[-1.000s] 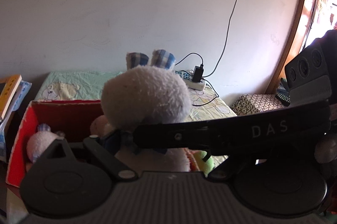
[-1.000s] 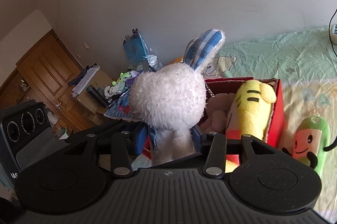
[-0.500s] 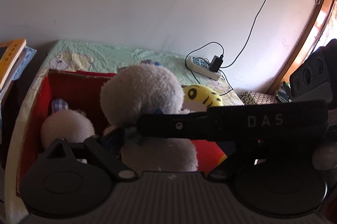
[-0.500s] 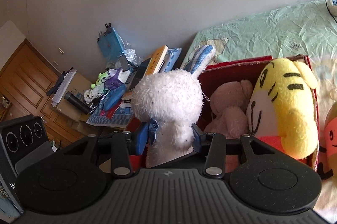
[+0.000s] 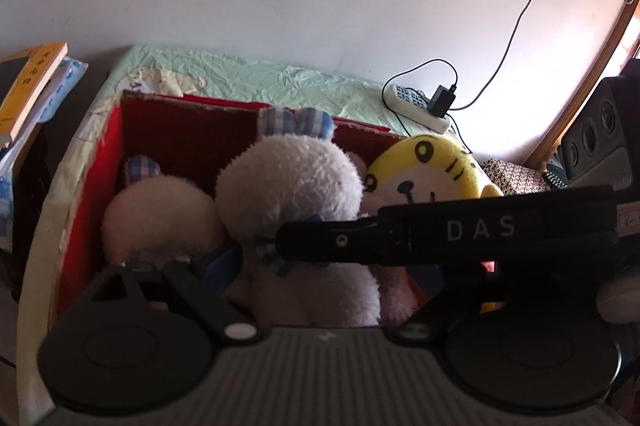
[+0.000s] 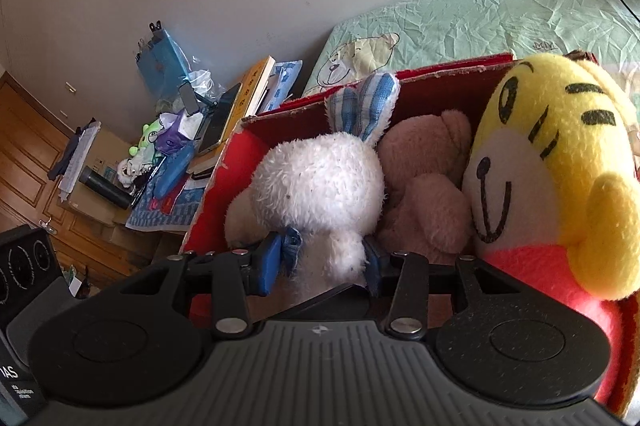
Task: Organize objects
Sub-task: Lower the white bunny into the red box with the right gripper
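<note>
A white plush rabbit (image 6: 320,182) with blue checked ears is held by its neck between the blue pads of my right gripper (image 6: 322,258), down inside the red box (image 6: 208,202). The same rabbit (image 5: 288,186) fills the middle of the left wrist view, between the fingers of my left gripper (image 5: 312,258); the right gripper's black body crosses in front, so the left fingers' hold on it cannot be made out. In the box sit a second white plush (image 5: 156,218), a pink bear (image 6: 424,178) and a yellow tiger plush (image 6: 552,162).
The box stands on a green bedsheet (image 6: 460,18). A power strip with a plugged charger (image 5: 420,102) lies at the wall. A cluttered side table with books and a phone (image 6: 224,114) stands left of the bed. A wooden door (image 6: 28,154) is beyond.
Both grippers have come down with the rabbit from above the box into it, beside the pink bear and the other white plush. The views now look more steeply down.
</note>
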Demonstrator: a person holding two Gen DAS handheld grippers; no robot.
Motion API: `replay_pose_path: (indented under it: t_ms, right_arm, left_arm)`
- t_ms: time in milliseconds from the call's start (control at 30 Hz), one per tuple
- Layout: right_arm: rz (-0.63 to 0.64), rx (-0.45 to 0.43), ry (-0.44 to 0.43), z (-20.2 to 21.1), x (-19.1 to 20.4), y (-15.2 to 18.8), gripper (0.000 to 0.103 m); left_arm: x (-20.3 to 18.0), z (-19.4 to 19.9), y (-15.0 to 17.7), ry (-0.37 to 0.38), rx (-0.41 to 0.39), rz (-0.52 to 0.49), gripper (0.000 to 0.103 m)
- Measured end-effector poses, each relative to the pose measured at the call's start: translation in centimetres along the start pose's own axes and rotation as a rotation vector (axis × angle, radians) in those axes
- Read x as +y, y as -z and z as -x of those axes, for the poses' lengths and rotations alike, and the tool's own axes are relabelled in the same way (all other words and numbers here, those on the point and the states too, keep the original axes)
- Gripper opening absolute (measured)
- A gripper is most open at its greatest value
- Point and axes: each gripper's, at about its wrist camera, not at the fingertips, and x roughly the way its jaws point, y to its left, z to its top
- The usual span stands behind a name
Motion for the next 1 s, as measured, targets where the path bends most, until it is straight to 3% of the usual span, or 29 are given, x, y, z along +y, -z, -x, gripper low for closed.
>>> replay_pose_path:
  t_ms: [200,367,600,1000]
  right_arm:
    - [0.018,0.013,-0.004,-0.2,0.4,0.4,0.050]
    - [0.013,-0.028,-0.001,1.0,0.2,0.4,0.051]
    - [-0.043,-0.064,-0.017,1.3,-0.6,0.3,0.040]
    - [-0.029,-0.042,0.011,-0.3,-0.4,0.9,0.040]
  left_arm:
    - [0.1,-0.3,0.4,-0.025,0.012,-0.017,0.090]
    - [0.1,-0.7,0.4,-0.067,0.031,-0.022,0.090]
    - [-0.2,-1.1,0.3,-0.105,0.060,-0.037,0.091]
    - [-0.8,-1.8,0.6,-0.168,0.097,-0.067,0.095]
